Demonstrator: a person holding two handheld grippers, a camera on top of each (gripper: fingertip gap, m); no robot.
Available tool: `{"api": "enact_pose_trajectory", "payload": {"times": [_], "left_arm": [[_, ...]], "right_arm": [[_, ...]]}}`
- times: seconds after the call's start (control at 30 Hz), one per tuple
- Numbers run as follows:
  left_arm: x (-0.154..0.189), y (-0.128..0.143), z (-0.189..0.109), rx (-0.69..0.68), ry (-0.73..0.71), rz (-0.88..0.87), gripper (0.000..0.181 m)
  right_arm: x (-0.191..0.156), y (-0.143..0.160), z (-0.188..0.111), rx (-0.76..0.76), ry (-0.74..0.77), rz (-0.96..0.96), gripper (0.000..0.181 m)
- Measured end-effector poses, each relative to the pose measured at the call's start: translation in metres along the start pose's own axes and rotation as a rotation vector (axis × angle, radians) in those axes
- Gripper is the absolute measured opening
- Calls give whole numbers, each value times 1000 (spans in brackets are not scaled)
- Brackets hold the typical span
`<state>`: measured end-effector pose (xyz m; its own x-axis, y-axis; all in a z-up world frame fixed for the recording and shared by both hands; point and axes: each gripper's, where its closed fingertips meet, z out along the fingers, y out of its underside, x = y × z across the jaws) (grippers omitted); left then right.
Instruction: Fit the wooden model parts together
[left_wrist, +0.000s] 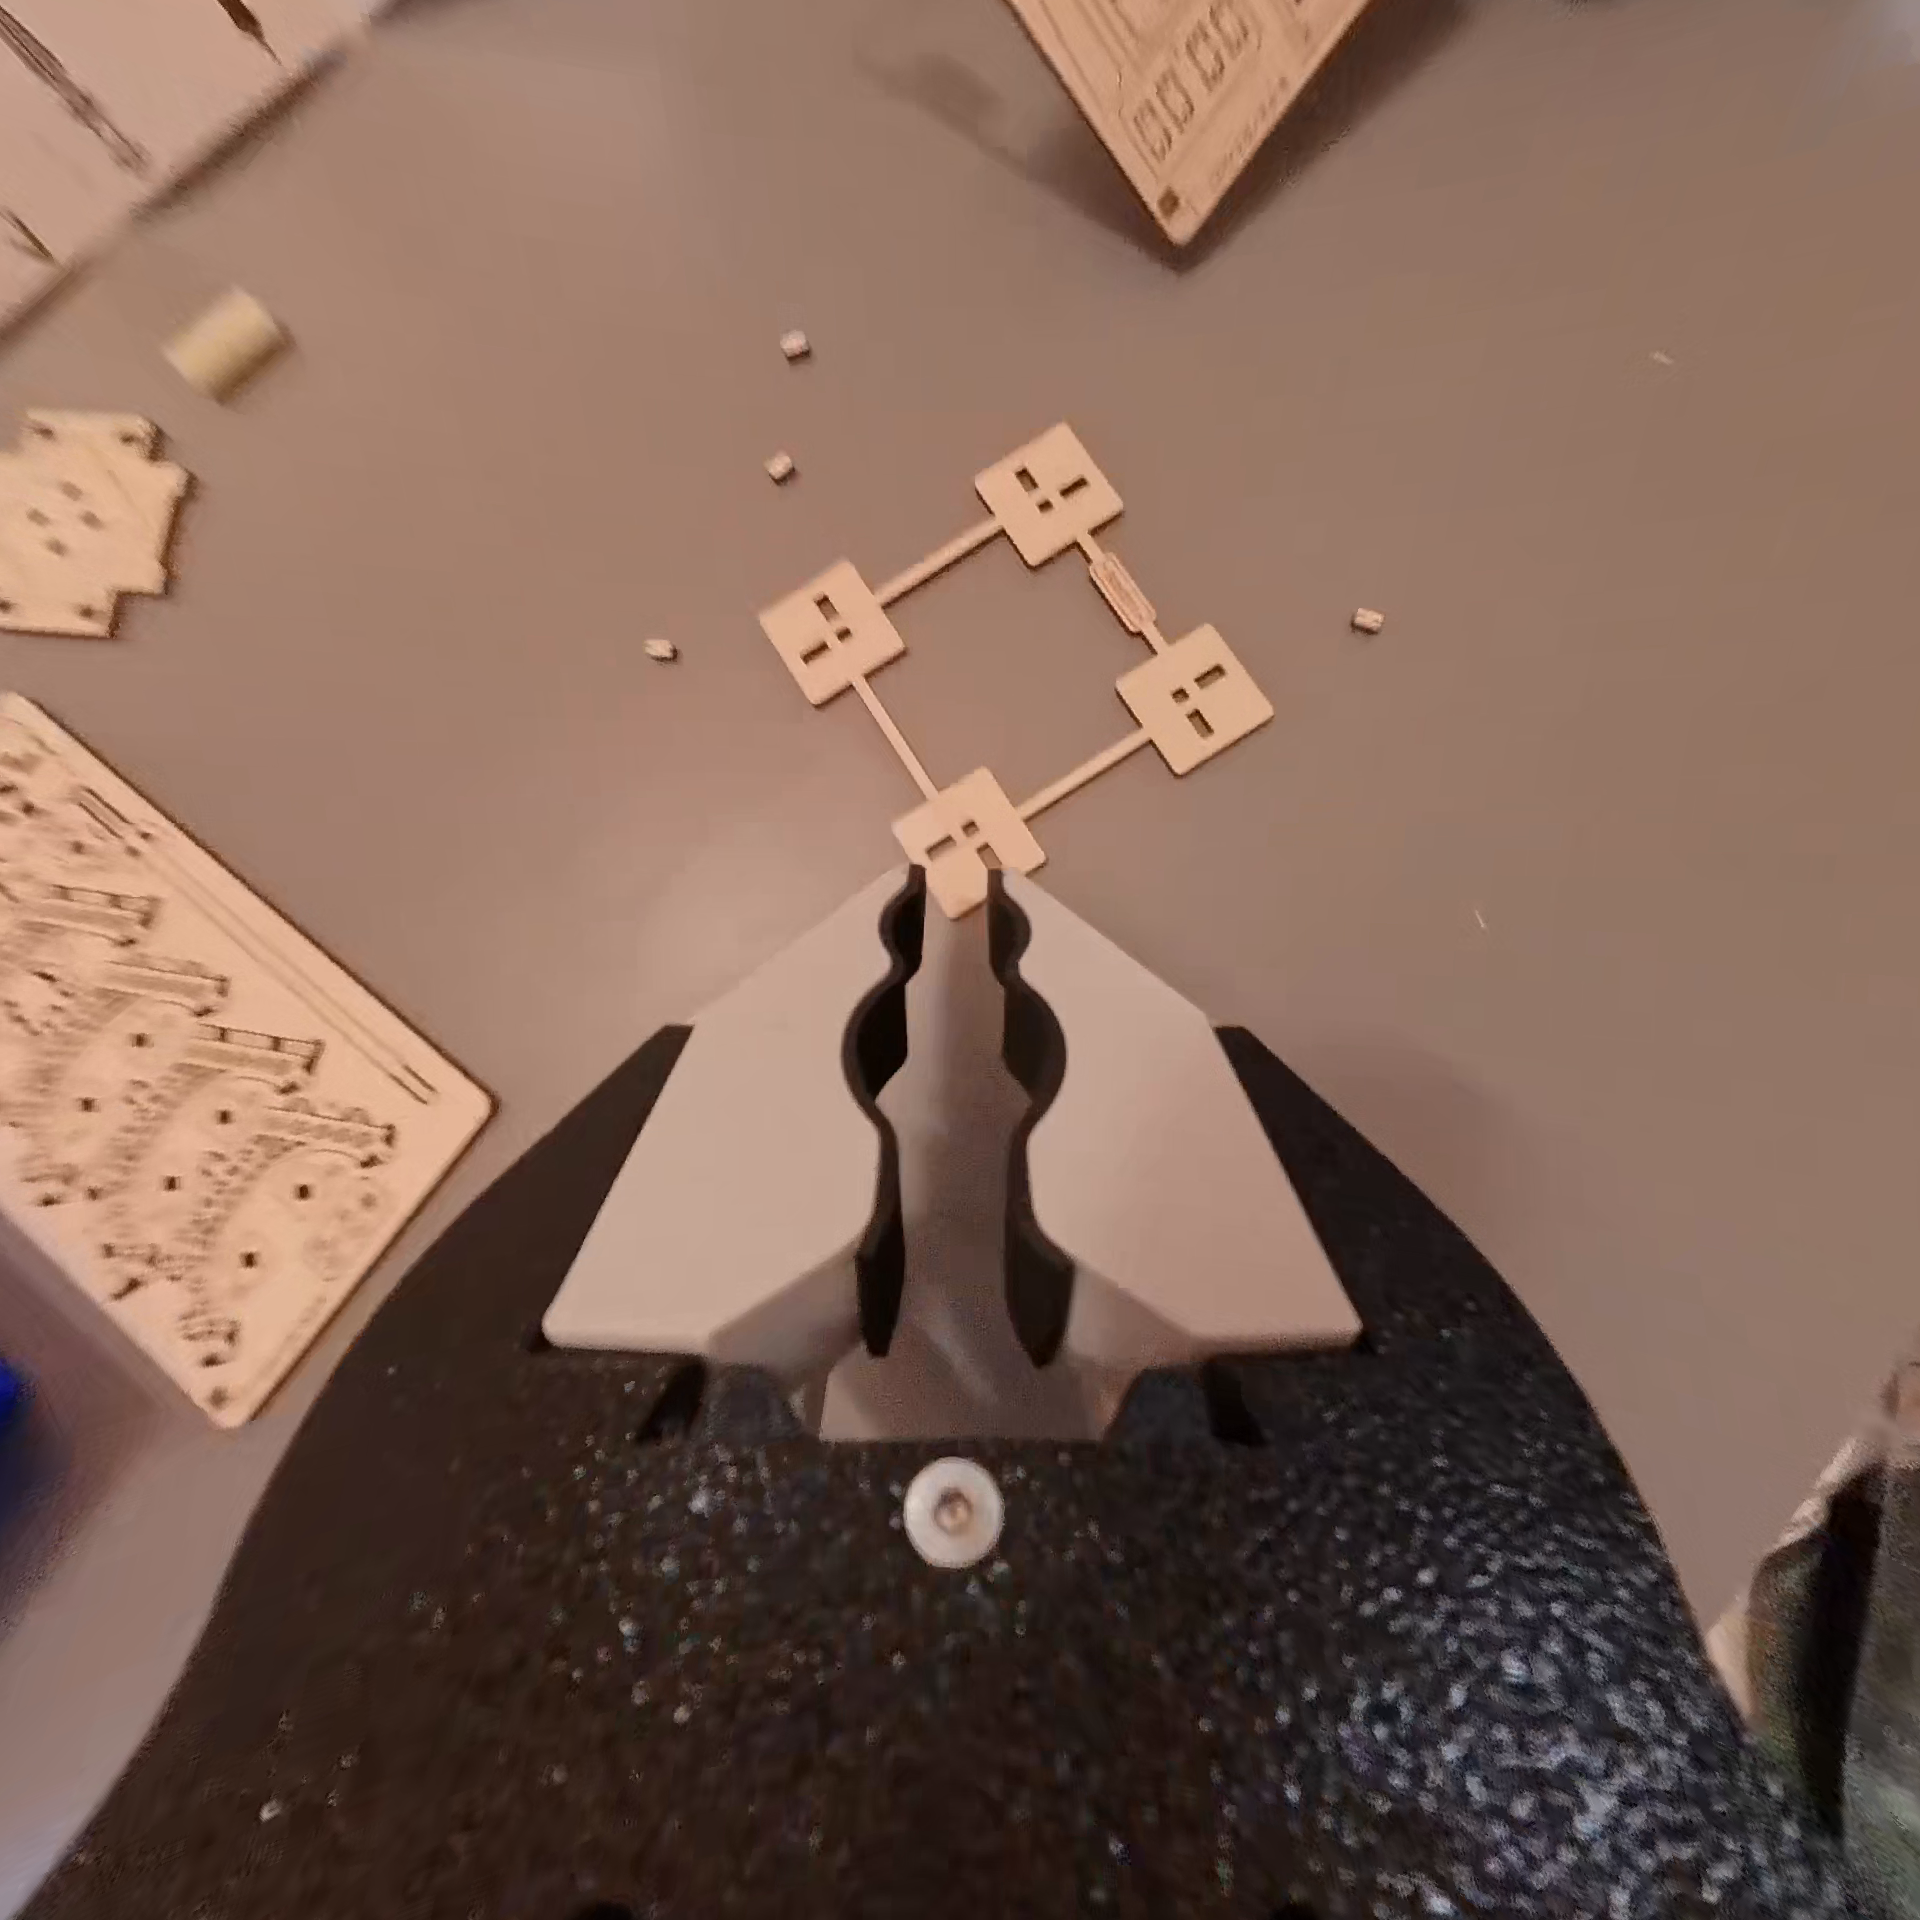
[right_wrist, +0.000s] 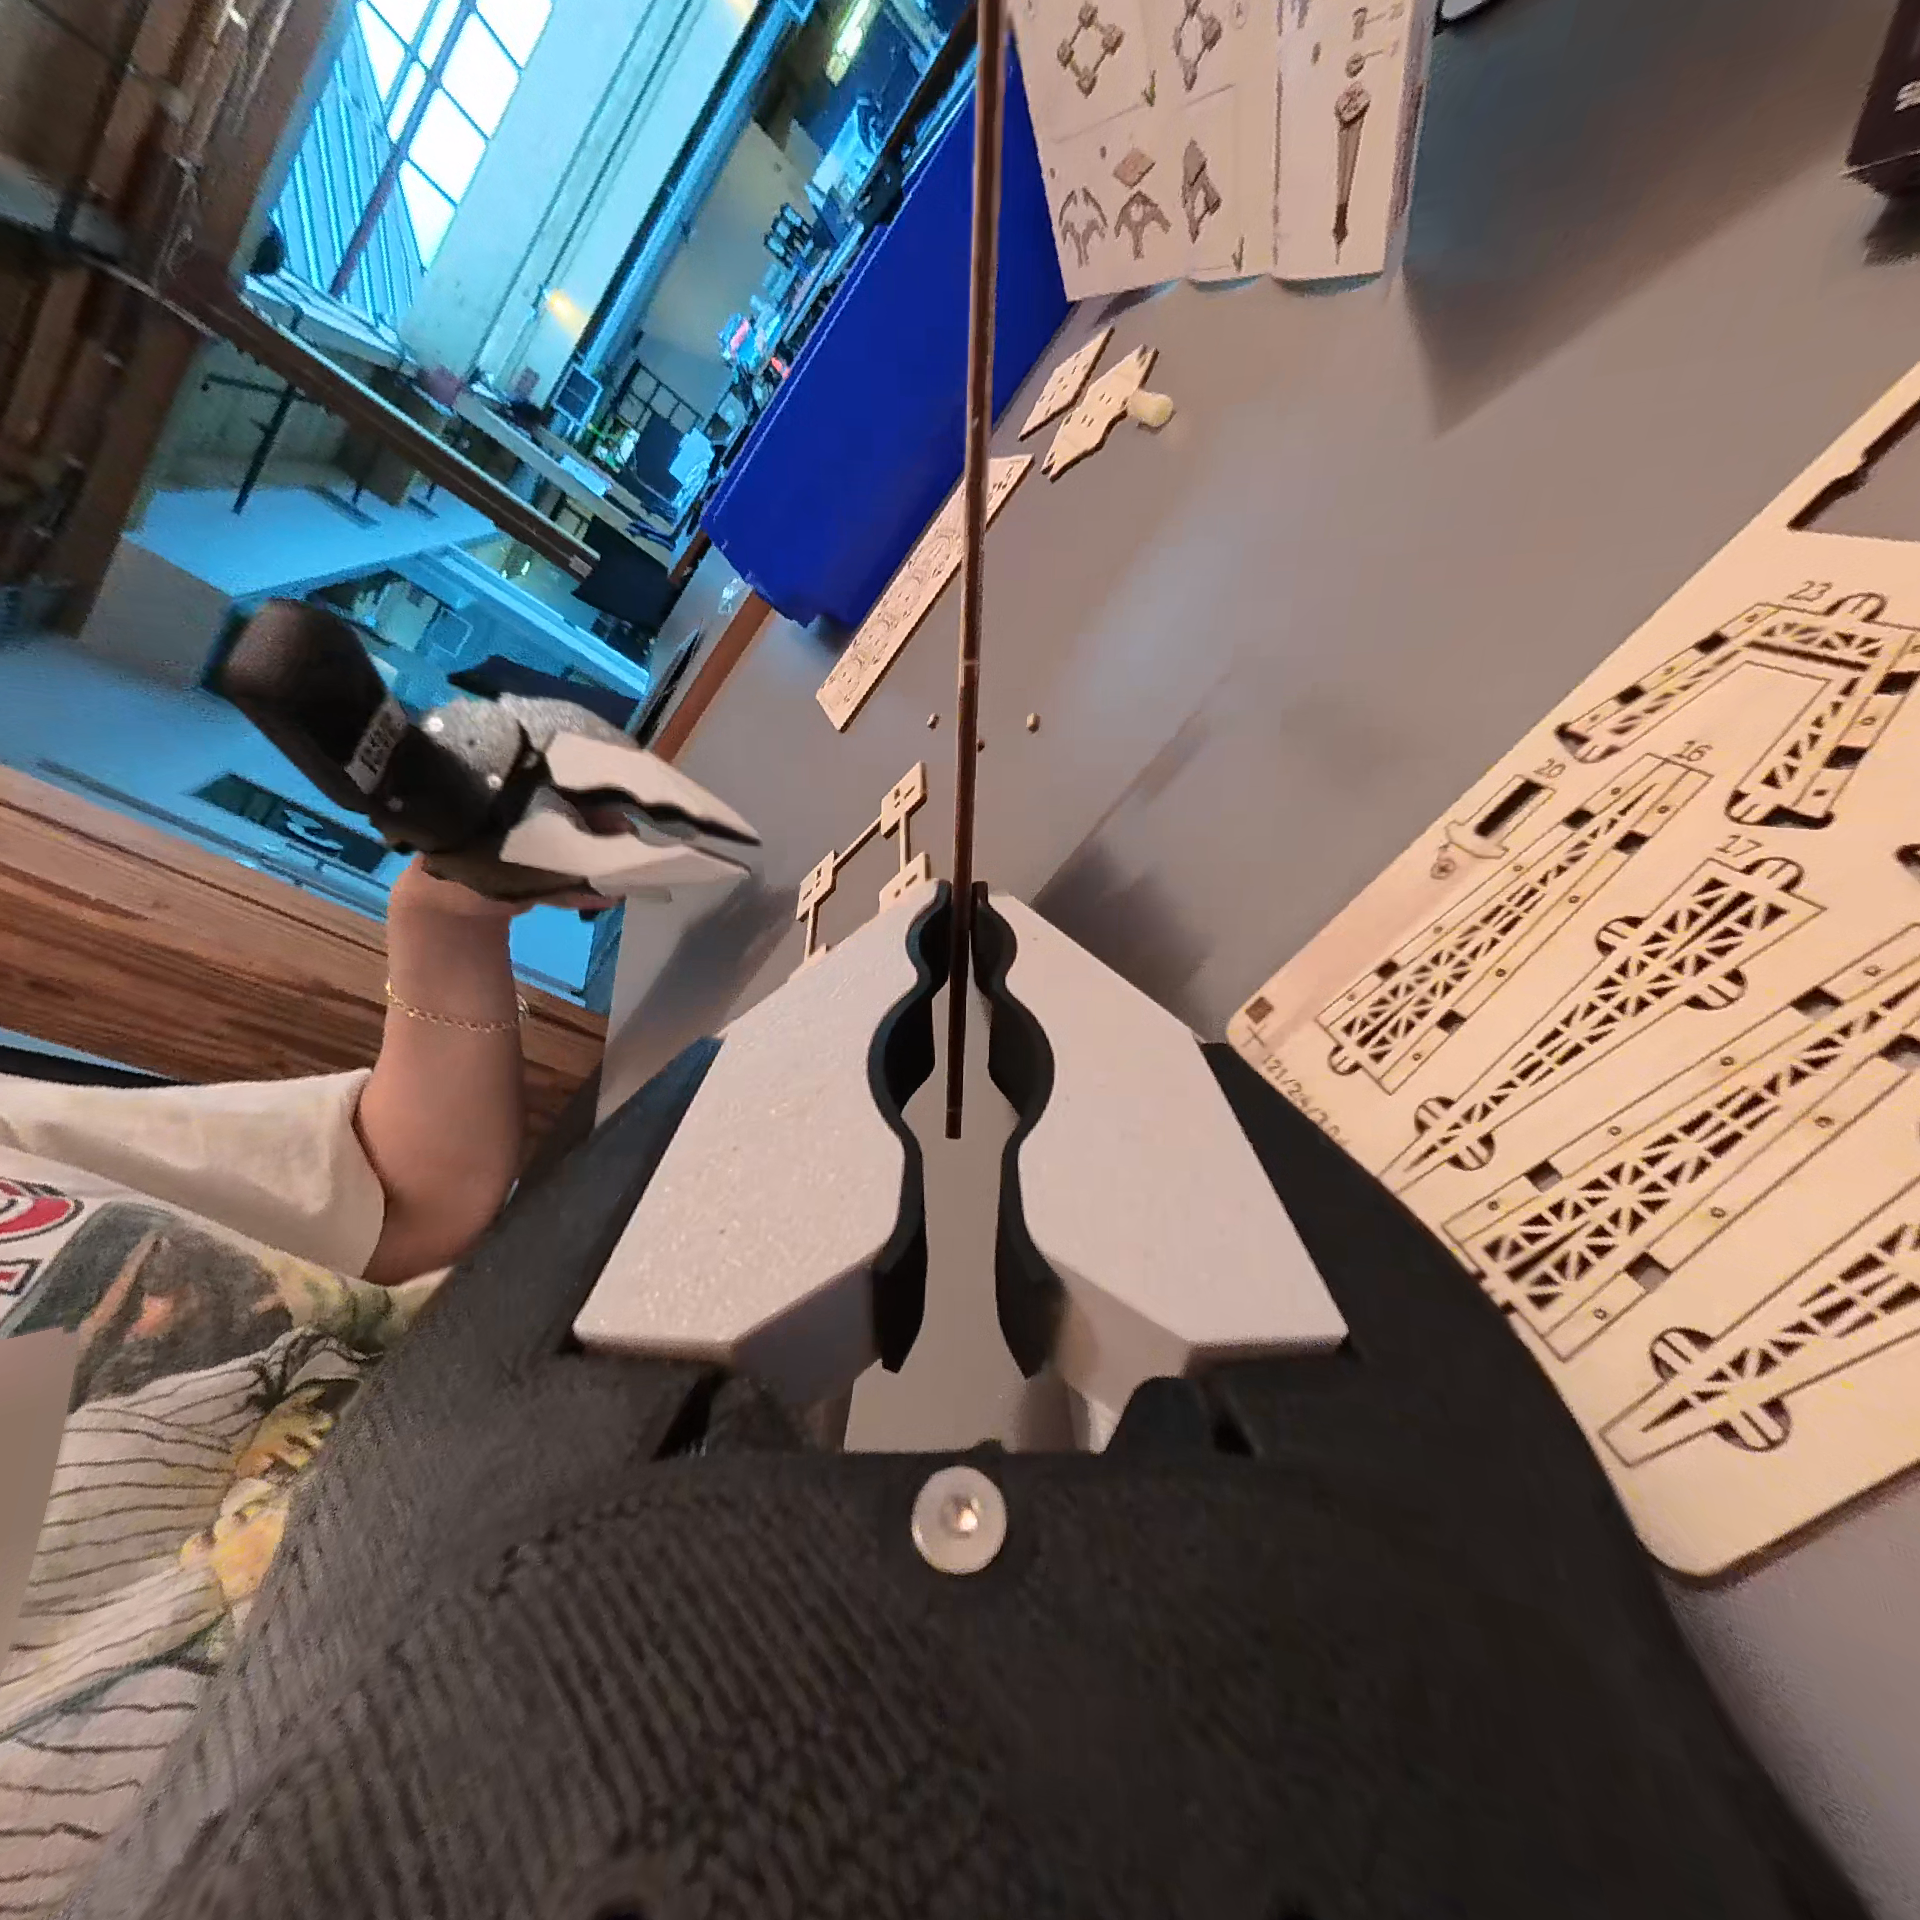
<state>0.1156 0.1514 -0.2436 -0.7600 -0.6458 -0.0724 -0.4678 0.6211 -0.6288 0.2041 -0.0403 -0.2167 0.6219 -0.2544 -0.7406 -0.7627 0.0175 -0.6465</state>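
Grey table (left_wrist: 1455, 623), square wooden frame (left_wrist: 1013, 665) before left gripper (left_wrist: 956, 878).

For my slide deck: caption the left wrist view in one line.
Left gripper reaches the near corner square of a flat wooden frame on the grey table.

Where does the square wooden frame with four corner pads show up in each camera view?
Left wrist view: square frame lies centre, just beyond the left gripper.
Right wrist view: frame sits left of centre, partly hidden behind the right gripper.
Shared landmark: the left gripper.
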Motion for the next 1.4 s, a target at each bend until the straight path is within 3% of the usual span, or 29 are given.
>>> {"api": "enact_pose_trajectory", "payload": {"times": [0.37, 0.77, 0.9, 1.13, 1.4], "left_arm": [[17, 2, 24, 16, 66, -174, 13], [26, -7, 28, 54, 71, -181, 15], [20, -23, 18, 137, 58, -189, 15], [-22, -49, -9, 271, -150, -144, 15], [-24, -86, -18, 340, -182, -41, 14]], "right_arm": [[2, 3, 3, -23, 15, 1, 0], [0, 7, 8, -52, 18, -8, 1], [-2, 7, 12, -47, 14, -15, 1], [-9, 14, 27, -80, 9, -23, 1], [-18, 20, 45, -95, 4, -42, 1]]}}
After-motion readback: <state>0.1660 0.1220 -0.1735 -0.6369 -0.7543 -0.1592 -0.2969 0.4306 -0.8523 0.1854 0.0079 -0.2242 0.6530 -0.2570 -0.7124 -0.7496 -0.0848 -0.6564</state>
